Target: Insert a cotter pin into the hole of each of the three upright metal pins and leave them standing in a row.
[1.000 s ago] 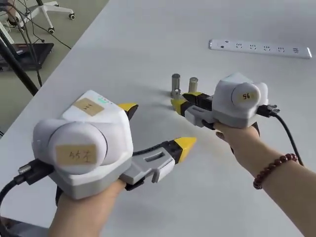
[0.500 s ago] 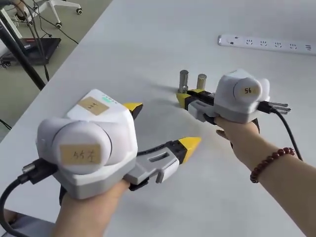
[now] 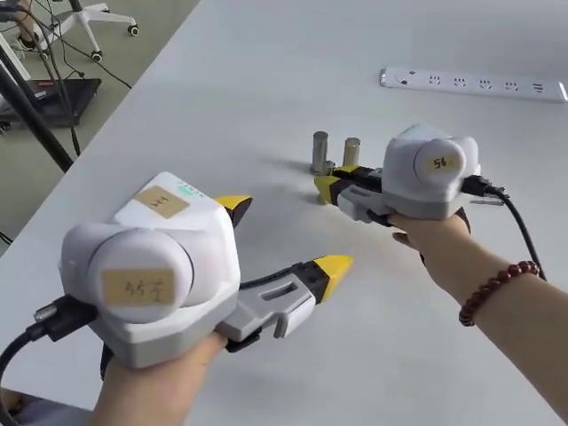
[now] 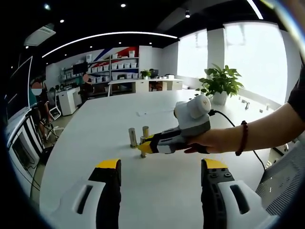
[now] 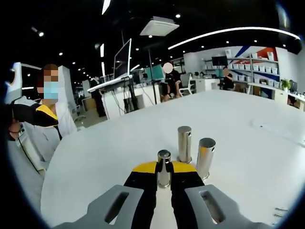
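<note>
Three grey metal pins stand close together on the white table (image 3: 266, 89). Two taller pins (image 3: 319, 151) (image 3: 351, 150) are upright side by side just beyond my right gripper (image 3: 327, 184). The right gripper is shut on the shorter third pin (image 5: 164, 160), whose top (image 3: 329, 166) shows between the yellow-tipped jaws; in the right gripper view the other two pins (image 5: 184, 142) (image 5: 206, 156) stand behind it. My left gripper (image 3: 284, 236) hovers open near the front of the table with nothing between its jaws; its view shows the pins (image 4: 133, 137) and the right gripper (image 4: 144, 149) ahead.
A white power strip (image 3: 470, 84) lies at the far right of the table. The table's left edge drops to a floor with cables and an office chair (image 3: 89, 13). A few thin metal pieces (image 5: 280, 210) lie on the table right of the pins.
The head camera has shifted a little. The right gripper stays shut at the short pin and the left gripper stays open in about the same place.
</note>
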The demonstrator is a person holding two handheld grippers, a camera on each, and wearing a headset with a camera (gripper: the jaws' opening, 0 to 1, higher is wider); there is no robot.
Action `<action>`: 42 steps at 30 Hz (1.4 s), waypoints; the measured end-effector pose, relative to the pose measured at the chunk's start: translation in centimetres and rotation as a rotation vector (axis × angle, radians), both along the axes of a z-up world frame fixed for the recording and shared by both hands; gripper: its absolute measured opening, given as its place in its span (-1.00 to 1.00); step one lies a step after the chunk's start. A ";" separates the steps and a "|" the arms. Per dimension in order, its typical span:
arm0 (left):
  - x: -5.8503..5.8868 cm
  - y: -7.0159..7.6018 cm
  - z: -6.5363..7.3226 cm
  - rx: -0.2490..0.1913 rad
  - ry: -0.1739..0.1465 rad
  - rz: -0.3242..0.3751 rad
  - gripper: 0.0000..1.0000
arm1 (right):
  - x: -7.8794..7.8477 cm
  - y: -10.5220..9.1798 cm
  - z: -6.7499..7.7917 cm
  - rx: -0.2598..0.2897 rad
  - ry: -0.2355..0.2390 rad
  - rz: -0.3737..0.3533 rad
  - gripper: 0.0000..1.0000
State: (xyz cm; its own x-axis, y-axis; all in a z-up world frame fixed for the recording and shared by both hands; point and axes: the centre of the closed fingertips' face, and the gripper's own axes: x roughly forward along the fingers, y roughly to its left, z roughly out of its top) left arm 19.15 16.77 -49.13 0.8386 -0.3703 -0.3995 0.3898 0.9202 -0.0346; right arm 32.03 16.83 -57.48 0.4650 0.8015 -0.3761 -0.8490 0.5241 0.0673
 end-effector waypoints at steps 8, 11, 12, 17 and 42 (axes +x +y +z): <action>-0.2 -1.0 0.6 -0.001 -0.013 -0.021 0.34 | -1.6 -1.2 0.0 -0.066 -0.031 0.086 -0.92; -0.5 -1.2 0.8 0.004 -0.014 -0.030 0.34 | -2.1 -1.6 0.2 -0.074 -0.039 0.115 -0.92; -0.6 -1.3 0.8 0.005 -0.013 -0.033 0.34 | -2.4 -1.7 0.3 -0.073 -0.040 0.124 -0.92; -0.8 -1.5 0.8 0.011 -0.012 -0.040 0.34 | -3.3 -2.4 0.6 -0.073 -0.049 0.166 -0.92; -1.2 -2.8 0.3 0.027 -0.006 -0.076 0.30 | -5.7 -6.1 -0.3 -0.072 -0.018 0.206 -0.92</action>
State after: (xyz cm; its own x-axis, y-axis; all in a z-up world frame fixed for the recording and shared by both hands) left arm 17.95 13.95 -48.81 0.8109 -0.4220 -0.4054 0.4587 0.8886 -0.0075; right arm 26.28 10.74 -57.74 0.3018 0.8516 -0.4285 -0.9392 0.3428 0.0197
